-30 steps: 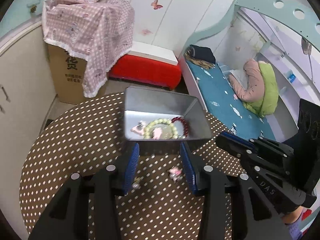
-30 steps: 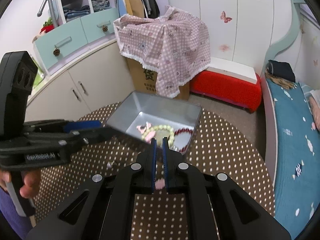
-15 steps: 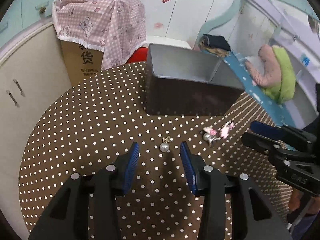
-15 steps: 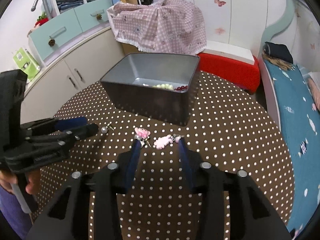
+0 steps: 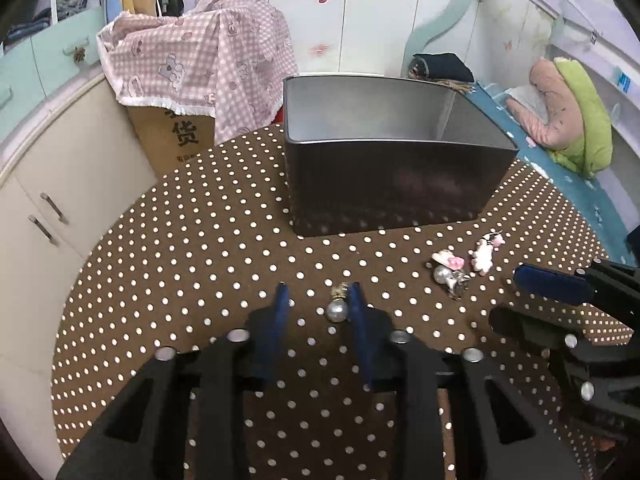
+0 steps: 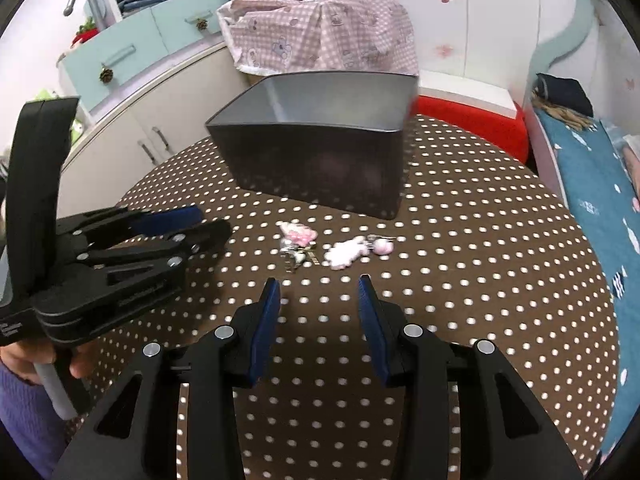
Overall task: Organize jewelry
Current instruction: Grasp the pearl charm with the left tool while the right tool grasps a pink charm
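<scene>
A dark metal box (image 5: 392,184) stands on the brown polka-dot table (image 5: 180,248); it also shows in the right wrist view (image 6: 320,160). My left gripper (image 5: 318,292) is open, low over the table, with a pearl earring (image 5: 337,309) between its fingers, close to the right one. My right gripper (image 6: 318,284) is open just short of a pink clip with a pearl earring (image 6: 298,240) and a pale pink charm (image 6: 352,252). These pink pieces also lie to the right in the left wrist view (image 5: 464,264). The box's contents are hidden.
A cardboard box under pink checked cloth (image 5: 200,60) stands behind the table. A cream cabinet (image 5: 60,184) is at the left, a red stool (image 6: 468,128) and a teal bed (image 6: 592,184) at the right. The left gripper (image 6: 120,264) reaches in from the left of the right wrist view.
Both grippers have dropped from above the box to the table in front of it. The right gripper has opened. The left gripper has closed in around the pearl earring.
</scene>
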`<state>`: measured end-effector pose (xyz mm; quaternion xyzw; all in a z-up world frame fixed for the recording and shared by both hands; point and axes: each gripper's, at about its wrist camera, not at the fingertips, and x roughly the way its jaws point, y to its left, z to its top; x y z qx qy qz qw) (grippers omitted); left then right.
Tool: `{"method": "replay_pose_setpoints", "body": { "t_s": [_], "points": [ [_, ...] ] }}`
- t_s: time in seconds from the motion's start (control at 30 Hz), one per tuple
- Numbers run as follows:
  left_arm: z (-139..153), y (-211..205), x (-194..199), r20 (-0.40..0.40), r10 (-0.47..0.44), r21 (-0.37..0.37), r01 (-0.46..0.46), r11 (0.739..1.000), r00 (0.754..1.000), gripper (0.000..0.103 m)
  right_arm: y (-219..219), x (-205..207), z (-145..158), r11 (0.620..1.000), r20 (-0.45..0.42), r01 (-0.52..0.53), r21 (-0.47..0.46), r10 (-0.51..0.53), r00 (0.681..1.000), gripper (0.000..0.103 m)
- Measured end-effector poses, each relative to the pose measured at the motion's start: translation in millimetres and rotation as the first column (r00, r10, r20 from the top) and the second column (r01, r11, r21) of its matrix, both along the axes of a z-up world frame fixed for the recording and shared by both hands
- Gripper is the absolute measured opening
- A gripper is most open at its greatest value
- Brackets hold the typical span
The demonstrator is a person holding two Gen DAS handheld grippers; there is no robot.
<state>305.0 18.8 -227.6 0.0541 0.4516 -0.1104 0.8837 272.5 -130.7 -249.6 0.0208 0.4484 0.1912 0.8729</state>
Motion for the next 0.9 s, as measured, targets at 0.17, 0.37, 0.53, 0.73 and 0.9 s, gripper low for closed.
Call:
{"method": "replay_pose_setpoints", "body": {
  "t_s": [0.17,0.37,0.53,0.73,0.9],
  "points": [
    [0.3,6.6,3.1,-0.003,0.015,-0.033,-0.015,0.999,1.0,0.009,10.5,1.7,-0.4,1.0,-0.002,-0.015,0.01,0.015,1.0,0.04],
    [3.4,14.8,-4.4,-0.009,0.014,-0.062,-0.015,0.998,1.0,0.009,20.5,8.8,-0.4,1.0,-0.006,-0.015,-0.001,0.015,1.0,0.039],
    [8.4,22.1,-14.2,-0.002,0.022,-0.091,-0.022,0.996,1.0,0.009,27.3,17.4,-0.9,1.0,0.003,0.0,-0.018,0.0,1.0,0.03],
    [8.5,24.2,-17.1,-0.009,0.017,-0.112,-0.018,0.994,1.0,0.009,33.7,22.5,-0.7,0.998,0.022,0.01,-0.069,-0.009,1.0,0.013],
    [9.8,22.8,-19.2,-0.006,0.004,-0.12,-0.004,0.993,1.0,0.009,28.4,21.0,2.7,0.998,0.017,0.008,-0.065,-0.006,1.0,0.013]
  ]
}}
